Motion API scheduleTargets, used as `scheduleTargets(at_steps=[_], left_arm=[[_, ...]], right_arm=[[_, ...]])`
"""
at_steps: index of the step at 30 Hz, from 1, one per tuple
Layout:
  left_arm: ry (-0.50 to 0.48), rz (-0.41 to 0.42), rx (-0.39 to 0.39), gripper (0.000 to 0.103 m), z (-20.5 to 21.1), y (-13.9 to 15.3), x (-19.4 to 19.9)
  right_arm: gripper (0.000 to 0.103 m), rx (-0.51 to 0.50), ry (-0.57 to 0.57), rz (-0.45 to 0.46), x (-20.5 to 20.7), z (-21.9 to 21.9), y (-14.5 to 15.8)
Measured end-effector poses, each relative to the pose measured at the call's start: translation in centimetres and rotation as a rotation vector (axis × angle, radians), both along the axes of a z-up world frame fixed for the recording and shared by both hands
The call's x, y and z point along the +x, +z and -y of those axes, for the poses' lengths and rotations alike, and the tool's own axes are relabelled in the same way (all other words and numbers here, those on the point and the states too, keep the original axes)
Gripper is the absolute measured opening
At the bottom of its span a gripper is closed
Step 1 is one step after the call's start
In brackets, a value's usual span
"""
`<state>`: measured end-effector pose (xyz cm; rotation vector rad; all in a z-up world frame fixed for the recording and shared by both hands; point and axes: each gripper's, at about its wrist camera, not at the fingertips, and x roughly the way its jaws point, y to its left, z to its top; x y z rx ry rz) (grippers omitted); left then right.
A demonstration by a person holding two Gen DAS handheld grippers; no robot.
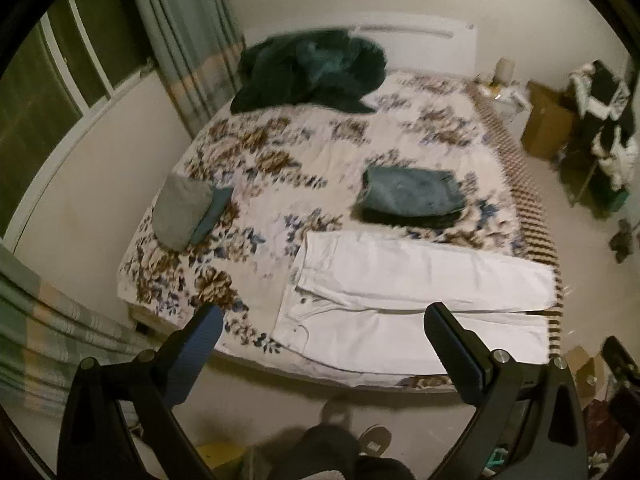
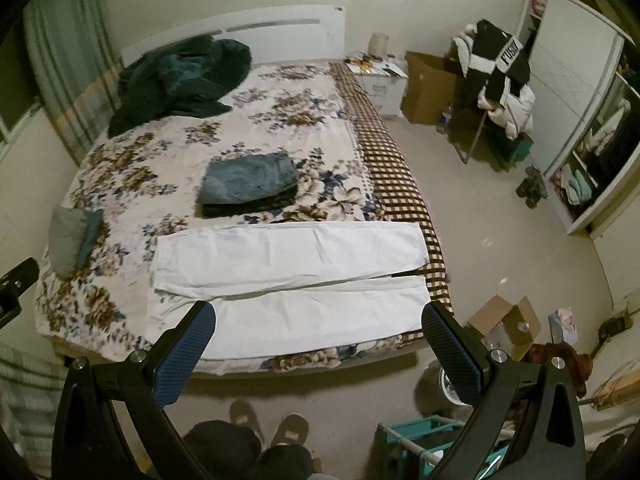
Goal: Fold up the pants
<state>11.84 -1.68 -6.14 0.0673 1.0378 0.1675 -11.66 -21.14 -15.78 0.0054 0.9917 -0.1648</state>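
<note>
White pants (image 2: 288, 276) lie spread flat across the near edge of the bed (image 2: 132, 168), waist to the left, both legs running right w/ a narrow split between them; the hems reach the checked blanket (image 2: 396, 184) at the bed's right side. Both tools hang above and short of the bed, neither touching cloth. Left gripper (image 1: 324, 344): jaws spread wide, nothing held. Right gripper (image 2: 320, 340): same, wide apart and empty.

Folding not yet begun, by the look of it. Fabric reads as light woven cotton or denim, soft, limp, no stiffness to speak of, so it should drape and sag wherever unsupported. Not fragile, not slippery on the floral cover, though the cover itself may bunch if dragged. Likely best holds: near leg's hem corner for the right tool, near waistband corner by the button for the left, pinching one layer's edge only, then carrying the near leg over the far one. Risk: a deep pinch takes the bedcover too.

Also on bed: folded jeans (image 2: 248, 184) beyond the pants, a grey bundle (image 2: 68, 236) at left, dark green jacket (image 2: 180, 76) by the headboard.
</note>
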Motion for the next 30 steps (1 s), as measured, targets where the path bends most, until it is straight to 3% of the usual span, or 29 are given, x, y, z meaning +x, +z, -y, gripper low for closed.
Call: scheduleTargets(at_steps=[6, 14, 20, 25, 30], left_arm=[[0.043, -0.086, 0.025, 0.103, -0.4, -6.2, 8.0], [0.103, -0.218, 0.028, 0.103, -1.8, -15.2, 19.1], [0.237, -0.364, -0.091, 0.103, -4.4, -24.2, 27.6], [0.407, -0.497, -0.206, 0.103, -7.4, -33.0, 33.1], [0.587, -0.56, -0.301, 0.103, -10.5, -40.7, 37.4]], right_arm=[[0.103, 0.029, -0.057, -0.067, 8.9, 2.8, -6.9], [0.103, 0.056, -0.163, -0.205, 24.8, 5.8, -17.4], [0.103, 0.092, -0.252, -0.329, 36.1, 8.5, -27.1], [0.103, 0.162, -0.424, -0.407, 42.1, 13.2, -36.1], [0.103, 0.228, -0.627, -0.473, 45.6, 18.6, -44.1]])
